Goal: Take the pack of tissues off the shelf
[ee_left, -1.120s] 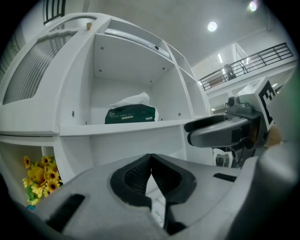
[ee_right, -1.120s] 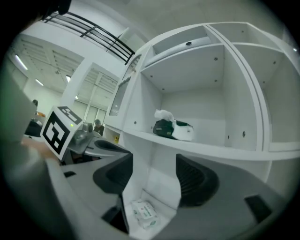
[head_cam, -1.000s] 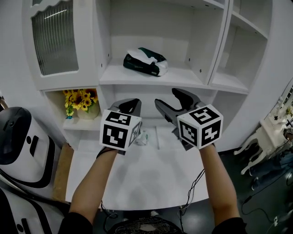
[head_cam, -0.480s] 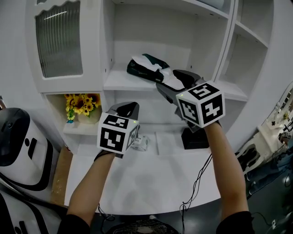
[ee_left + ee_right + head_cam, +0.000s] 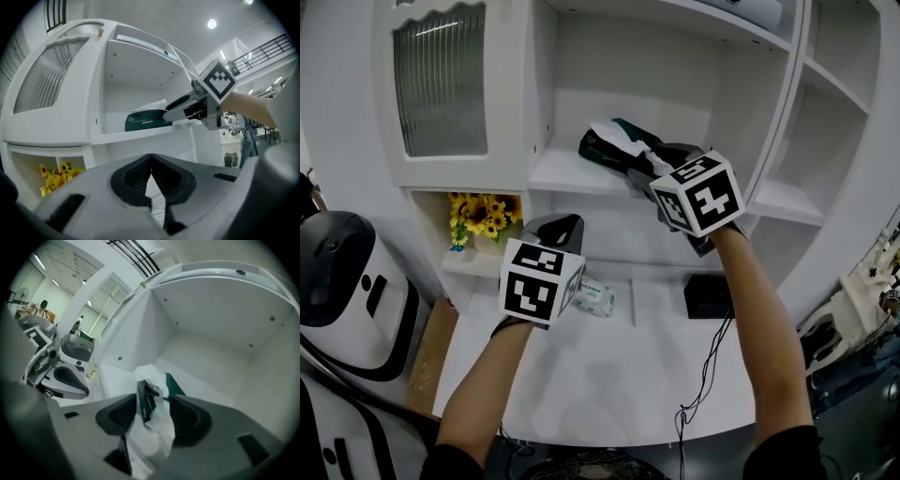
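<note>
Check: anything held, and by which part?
Left gripper: shut, empty. Right gripper: fingers have just been closing around the tissue pack, near end, on the shelf; grip cannot be told.

Your head view is softly, evenly lit, with faint shadows on the counter point(image 5: 609, 375). Both gripper views bend hard at the rim and blacken in the corners. In the left one a lamp point(image 5: 212, 23) glares at 1 o'clock. In the right one your near fingers point(image 5: 192, 420) blur.
</note>
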A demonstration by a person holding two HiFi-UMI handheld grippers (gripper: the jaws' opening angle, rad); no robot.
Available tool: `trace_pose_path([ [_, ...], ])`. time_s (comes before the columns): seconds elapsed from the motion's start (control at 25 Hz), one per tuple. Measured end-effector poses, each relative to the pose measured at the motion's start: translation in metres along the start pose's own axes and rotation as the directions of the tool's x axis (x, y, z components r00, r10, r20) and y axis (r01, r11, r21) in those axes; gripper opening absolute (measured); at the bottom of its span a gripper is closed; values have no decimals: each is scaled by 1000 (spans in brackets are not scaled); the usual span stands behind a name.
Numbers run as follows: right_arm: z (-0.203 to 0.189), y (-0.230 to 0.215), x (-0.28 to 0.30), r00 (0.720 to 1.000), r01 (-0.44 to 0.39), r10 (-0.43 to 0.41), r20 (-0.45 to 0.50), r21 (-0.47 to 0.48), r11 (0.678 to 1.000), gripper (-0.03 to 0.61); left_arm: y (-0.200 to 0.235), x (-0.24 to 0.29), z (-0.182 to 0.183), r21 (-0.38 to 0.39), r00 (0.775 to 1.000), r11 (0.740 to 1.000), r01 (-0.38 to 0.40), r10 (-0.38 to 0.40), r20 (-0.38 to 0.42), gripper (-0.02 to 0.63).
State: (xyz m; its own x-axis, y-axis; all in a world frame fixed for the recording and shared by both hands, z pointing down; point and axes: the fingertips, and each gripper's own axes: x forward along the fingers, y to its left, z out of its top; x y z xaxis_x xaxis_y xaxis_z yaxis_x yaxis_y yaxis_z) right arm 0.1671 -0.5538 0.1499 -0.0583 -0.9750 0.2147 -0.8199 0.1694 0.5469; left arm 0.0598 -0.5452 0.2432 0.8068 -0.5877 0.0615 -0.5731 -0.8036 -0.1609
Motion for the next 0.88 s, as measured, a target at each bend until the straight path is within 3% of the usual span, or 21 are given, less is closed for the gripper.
trace_pose_path([
  [0.16, -8, -2, 9, 1000, 10, -10, -20, -10, 1000, 137, 4, -3, -1, 2, 1000, 1000, -17, 17, -5, 9],
  [0.36, -6, 1, 6, 1000, 24, -23, 10, -62, 998, 69, 4, -4, -4, 7, 1000, 1000, -22, 23, -17, 9],
  [0.88, 7, 12, -19, 992, 109, -104, 71, -68, 992, 37, -7, -19, -7, 10, 1000, 1000, 15, -15, -18, 9],
])
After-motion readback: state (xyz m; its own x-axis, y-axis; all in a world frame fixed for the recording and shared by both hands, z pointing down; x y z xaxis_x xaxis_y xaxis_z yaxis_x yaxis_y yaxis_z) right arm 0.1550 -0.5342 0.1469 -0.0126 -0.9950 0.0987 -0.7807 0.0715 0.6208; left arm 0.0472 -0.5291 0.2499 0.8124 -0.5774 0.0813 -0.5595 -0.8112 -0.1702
